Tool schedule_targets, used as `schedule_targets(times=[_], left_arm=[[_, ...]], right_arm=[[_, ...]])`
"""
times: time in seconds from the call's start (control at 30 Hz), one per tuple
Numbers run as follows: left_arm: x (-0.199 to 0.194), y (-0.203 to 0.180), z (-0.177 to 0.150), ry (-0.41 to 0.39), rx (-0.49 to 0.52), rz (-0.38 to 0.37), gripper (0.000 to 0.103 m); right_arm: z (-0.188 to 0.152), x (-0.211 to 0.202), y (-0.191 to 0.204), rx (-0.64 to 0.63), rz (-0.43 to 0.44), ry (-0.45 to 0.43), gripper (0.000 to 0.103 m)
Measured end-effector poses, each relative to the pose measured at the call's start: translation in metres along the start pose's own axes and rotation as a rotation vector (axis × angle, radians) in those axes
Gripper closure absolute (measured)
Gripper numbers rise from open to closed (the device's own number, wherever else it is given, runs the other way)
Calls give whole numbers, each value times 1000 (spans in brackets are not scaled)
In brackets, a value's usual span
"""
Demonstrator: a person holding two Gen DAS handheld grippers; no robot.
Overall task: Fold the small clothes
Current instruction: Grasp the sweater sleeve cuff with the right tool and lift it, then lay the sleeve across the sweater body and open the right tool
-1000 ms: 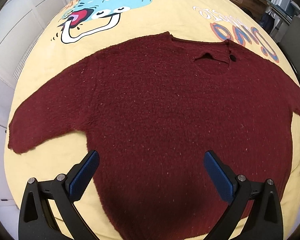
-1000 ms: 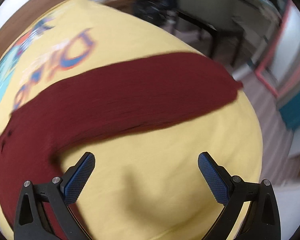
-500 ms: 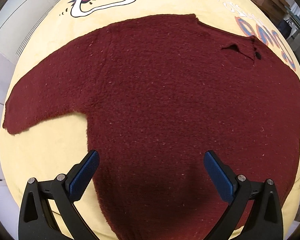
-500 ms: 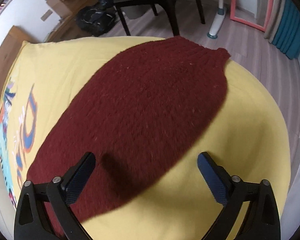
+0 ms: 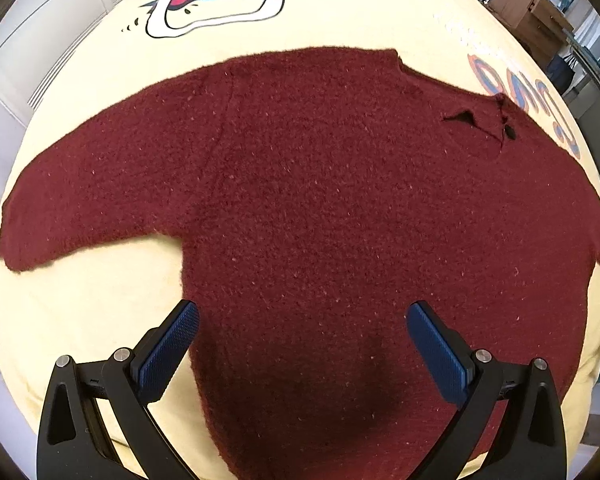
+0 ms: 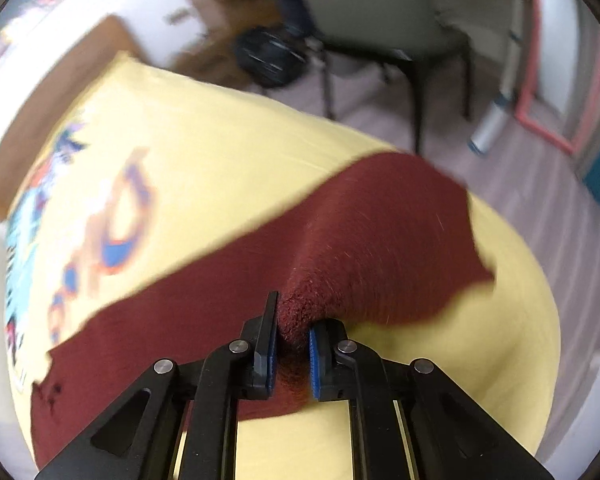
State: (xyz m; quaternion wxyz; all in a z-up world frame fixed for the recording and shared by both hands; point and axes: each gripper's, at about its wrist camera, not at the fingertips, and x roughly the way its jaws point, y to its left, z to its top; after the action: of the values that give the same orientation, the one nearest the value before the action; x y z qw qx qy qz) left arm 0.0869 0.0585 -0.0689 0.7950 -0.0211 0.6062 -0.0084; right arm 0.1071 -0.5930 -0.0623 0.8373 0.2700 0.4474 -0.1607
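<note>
One yellow bedspread [image 5: 100,312] with a cartoon print carries the dark red sweater [image 5: 340,208], spread flat across its middle. Over the sweater's lower body hangs the left gripper [image 5: 302,344], its jaws released wide and pinching nothing. At the sweater's far sleeve [image 6: 380,240], the right gripper [image 6: 292,344] is clenched on a pinch of fabric, tenting it above the bedspread.

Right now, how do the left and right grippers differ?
The left gripper is open, hovering over the sweater body with nothing between its pads; the right gripper is shut on the sleeve, bunching it into a raised ridge. Both have blue pads and point down at the yellow bedsheet.
</note>
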Motion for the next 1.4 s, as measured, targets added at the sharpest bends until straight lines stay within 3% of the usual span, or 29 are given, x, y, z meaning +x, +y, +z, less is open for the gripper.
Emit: schedule_targets(times=[0.2,0.37,0.53,0.7,0.8,1.0,1.13,1.27,1.33,1.37,1.4], left_arm=[[-10,14,8,-28,-7,-53,1],[-24,23,11,-65,20,-56,1],[-28,33,21,-80,21,-63,1],[-19,40,29,-72,6,-61,1],[-13,42,31,-63,7,-57,1],[-9,49,29,-50,-13,-72,1],[-7,49,29,-48,-9,-64,1],[-8,48,29,-55,3,-51,1],[-10,46,29,-67,15,-41,1],[-11,44,29,-74,23,-33,1],[-12,43,29,-77,31,-28,1]], right_arm=[[-7,-48,101,-164,137,-40,91],[-27,-63,193,-280,245,-14,91],[-59,-61,281,-397,325,25,91],[-105,-36,338,-501,351,131,91],[-147,-12,355,-584,316,227,91],[-221,30,345,-684,228,403,91],[-244,41,340,-720,176,443,90],[-247,45,341,-733,154,449,85],[-247,45,344,-747,123,444,75],[-245,42,344,-758,111,435,61],[-244,39,344,-766,112,428,40]])
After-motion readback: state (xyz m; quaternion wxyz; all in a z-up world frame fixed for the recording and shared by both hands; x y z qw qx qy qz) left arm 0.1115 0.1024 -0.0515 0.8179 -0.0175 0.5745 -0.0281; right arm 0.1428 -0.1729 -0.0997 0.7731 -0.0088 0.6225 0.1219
